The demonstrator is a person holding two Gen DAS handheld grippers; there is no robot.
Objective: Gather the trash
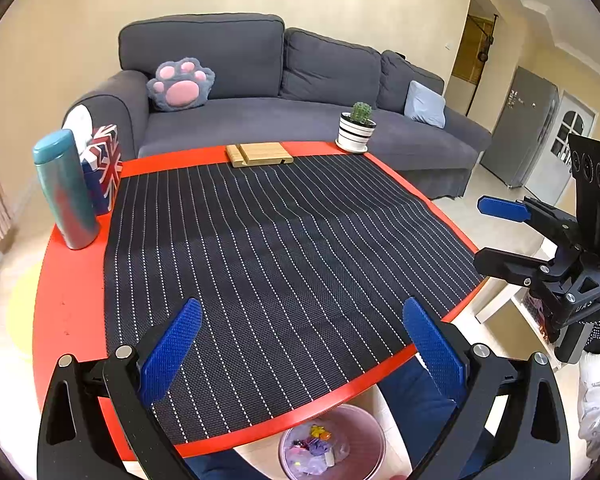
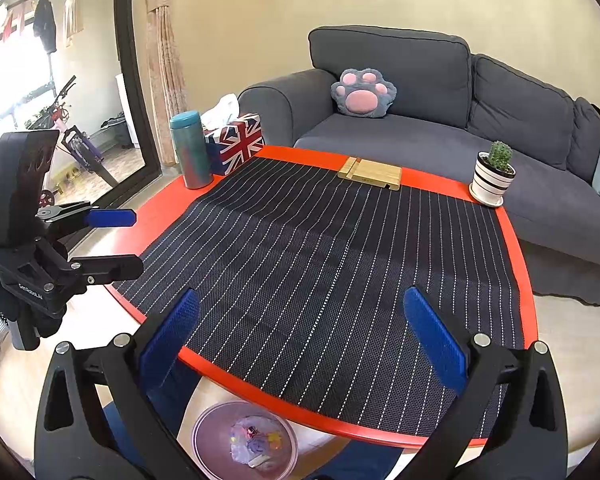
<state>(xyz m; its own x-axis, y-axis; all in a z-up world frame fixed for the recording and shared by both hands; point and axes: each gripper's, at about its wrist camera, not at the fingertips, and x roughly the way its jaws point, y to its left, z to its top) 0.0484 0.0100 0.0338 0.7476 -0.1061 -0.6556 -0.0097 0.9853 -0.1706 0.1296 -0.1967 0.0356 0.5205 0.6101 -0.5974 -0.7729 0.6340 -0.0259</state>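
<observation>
A pale pink waste bin (image 1: pixel 366 424) (image 2: pixel 204 424) stands on the floor under the near edge of the red table (image 1: pixel 72 300) (image 2: pixel 522 264). It holds several crumpled, colourful wrappers (image 1: pixel 316 446) (image 2: pixel 252 442). My left gripper (image 1: pixel 302 308) hovers open over the near part of the black striped mat (image 1: pixel 280 240), with nothing between its blue pads. My right gripper (image 2: pixel 302 299) is also open and holds nothing above the mat (image 2: pixel 340 248). Each gripper shows in the other's view, left gripper (image 2: pixel 138 241) and right gripper (image 1: pixel 478 231), both off the table's sides.
On the table's far edge stand a teal bottle (image 1: pixel 66 188) (image 2: pixel 190 150), a Union Jack tissue box (image 1: pixel 104 164) (image 2: pixel 236 142), a wooden stand (image 1: pixel 258 153) (image 2: pixel 370 173) and a potted cactus (image 1: pixel 357 128) (image 2: pixel 494 176). A grey sofa (image 1: pixel 260 120) lies behind.
</observation>
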